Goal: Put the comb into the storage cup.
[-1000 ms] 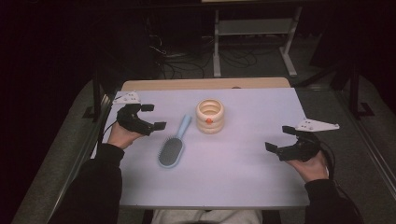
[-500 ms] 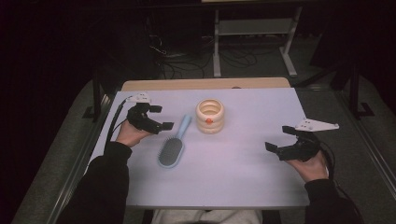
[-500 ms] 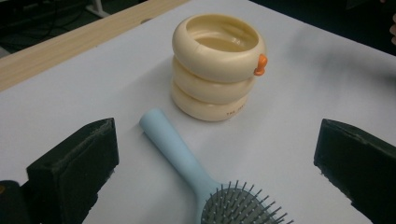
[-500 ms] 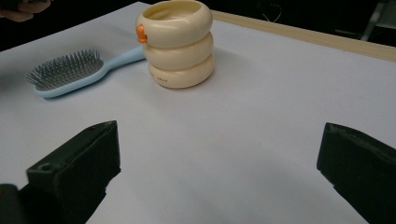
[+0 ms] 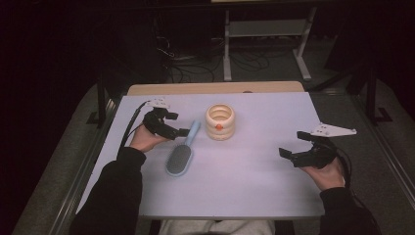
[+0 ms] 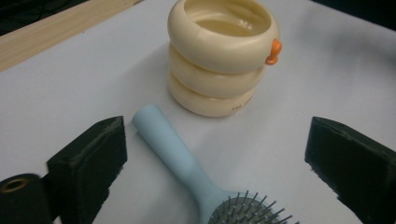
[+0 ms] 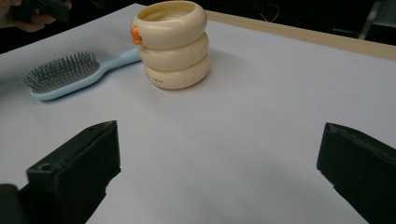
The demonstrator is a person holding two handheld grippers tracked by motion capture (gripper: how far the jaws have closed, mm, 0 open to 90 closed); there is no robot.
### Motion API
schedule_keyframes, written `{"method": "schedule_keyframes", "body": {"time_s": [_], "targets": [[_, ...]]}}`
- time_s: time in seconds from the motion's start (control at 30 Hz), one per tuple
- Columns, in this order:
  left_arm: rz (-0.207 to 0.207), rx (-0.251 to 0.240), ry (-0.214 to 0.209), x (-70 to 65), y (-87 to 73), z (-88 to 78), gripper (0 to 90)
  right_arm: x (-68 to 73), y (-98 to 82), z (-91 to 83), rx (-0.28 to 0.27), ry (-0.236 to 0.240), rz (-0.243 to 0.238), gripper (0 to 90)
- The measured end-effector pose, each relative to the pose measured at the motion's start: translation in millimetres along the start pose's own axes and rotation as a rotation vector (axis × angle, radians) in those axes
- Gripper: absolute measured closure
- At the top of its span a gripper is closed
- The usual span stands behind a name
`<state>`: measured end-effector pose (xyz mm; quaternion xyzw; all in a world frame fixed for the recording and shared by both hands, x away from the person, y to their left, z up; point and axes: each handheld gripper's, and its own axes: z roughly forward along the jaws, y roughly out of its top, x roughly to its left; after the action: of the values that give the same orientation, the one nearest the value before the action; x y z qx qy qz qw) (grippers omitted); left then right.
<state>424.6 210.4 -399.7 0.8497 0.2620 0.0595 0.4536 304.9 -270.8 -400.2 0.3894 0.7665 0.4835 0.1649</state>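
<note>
White table — both hand-held grippers agape, left straddling hairbrush handle, untouched

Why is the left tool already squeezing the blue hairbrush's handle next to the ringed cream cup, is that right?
Not quite. In the left gripper view the left tool is open around the hairbrush handle, pads apart from it, just beginning to close. The cream cup does stand beside it.

Person in black long sleeves holds two black grippers, left gripper and right gripper, each with a grey triangular plate behind its fingers.
</note>
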Motion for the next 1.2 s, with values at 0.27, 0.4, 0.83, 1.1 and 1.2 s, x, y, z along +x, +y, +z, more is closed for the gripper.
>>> {"method": "schedule_keyframes", "body": {"time_s": [0.27, 0.4, 0.83, 1.1, 1.2], "targets": [[-0.02, 0.019, 0.002, 6.2, -1.1, 7.7, 10.1, 0.4, -0.1, -0.1, 0.001, 0.005, -0.002, 0.0], [-0.018, 0.028, 0.006, 8.5, -1.0, 9.6, 13.9, -0.1, -0.3, 0.8, 0.005, 0.006, -0.003, 0.0], [0.002, 0.067, -0.005, 6.1, 4.3, 23.5, 27.7, -0.4, -0.4, 0.8, 0.005, 0.009, -0.003, 0.0], [0.009, 0.106, -0.024, 4.3, 4.7, 31.4, 38.0, -0.2, -0.2, 1.2, 0.007, 0.008, -0.003, 0.0], [0.015, 0.113, -0.023, 2.4, 6.5, 34.1, 43.2, 0.1, -0.1, 0.3, 0.005, 0.008, -0.003, 0.0]]}}
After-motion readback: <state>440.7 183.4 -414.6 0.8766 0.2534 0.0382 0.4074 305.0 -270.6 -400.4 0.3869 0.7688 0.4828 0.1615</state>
